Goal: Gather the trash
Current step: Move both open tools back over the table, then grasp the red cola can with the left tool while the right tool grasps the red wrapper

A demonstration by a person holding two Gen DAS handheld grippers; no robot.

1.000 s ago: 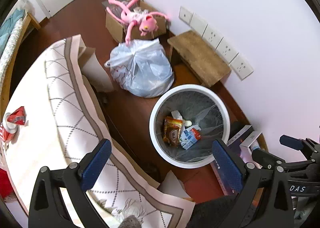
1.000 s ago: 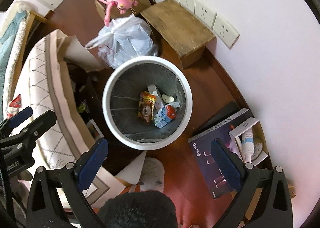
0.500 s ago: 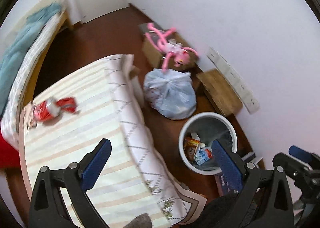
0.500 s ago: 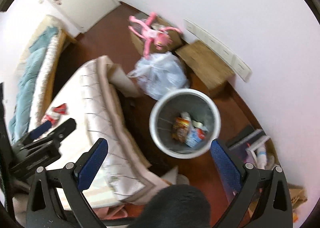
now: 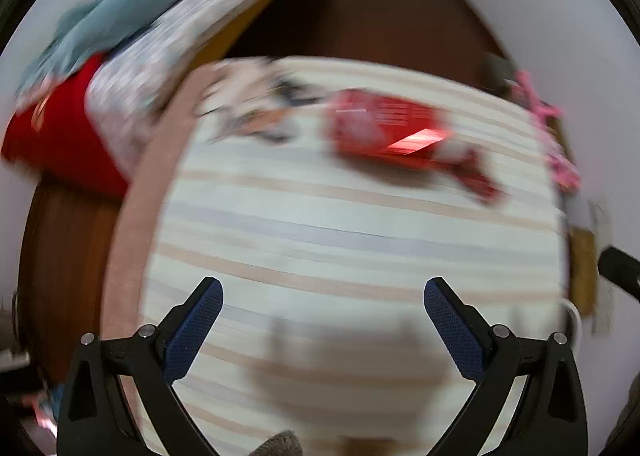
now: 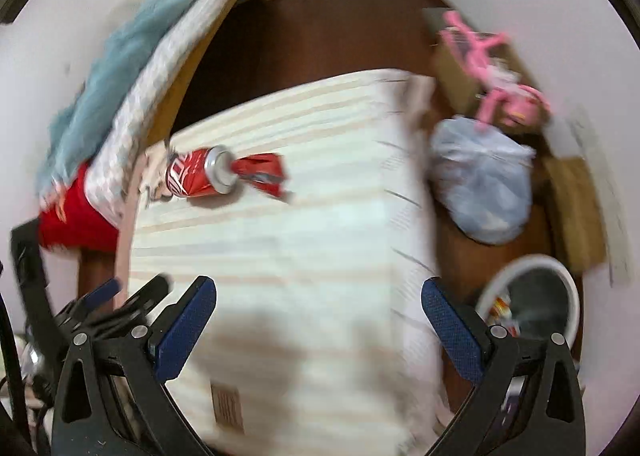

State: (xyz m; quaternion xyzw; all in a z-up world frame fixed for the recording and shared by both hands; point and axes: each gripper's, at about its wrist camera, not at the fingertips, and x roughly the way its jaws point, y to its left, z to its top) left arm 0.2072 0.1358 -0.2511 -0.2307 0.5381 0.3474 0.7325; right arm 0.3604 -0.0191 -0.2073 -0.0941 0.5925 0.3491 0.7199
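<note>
A red soda can (image 6: 196, 173) lies on its side on the striped tablecloth (image 6: 304, 256), with a crumpled red wrapper (image 6: 262, 173) touching its top end. In the blurred left wrist view both show as a red smear (image 5: 396, 136) at the far side of the table. My left gripper (image 5: 322, 296) hangs open above the near part of the table, nothing between its fingers. My right gripper (image 6: 318, 298) is open too, over the cloth. The white bin (image 6: 532, 296), low right, holds several wrappers.
A tied grey plastic bag (image 6: 482, 198) sits on the brown floor beside the table. Behind it a pink plush toy (image 6: 496, 72) lies on a cardboard box. A bed with a teal blanket (image 6: 120, 68) and a red cloth (image 6: 72, 216) runs along the left.
Both grippers have swung away from the bin, up and left over the striped table. The can and wrapper now lie ahead of them. Both stay open.
</note>
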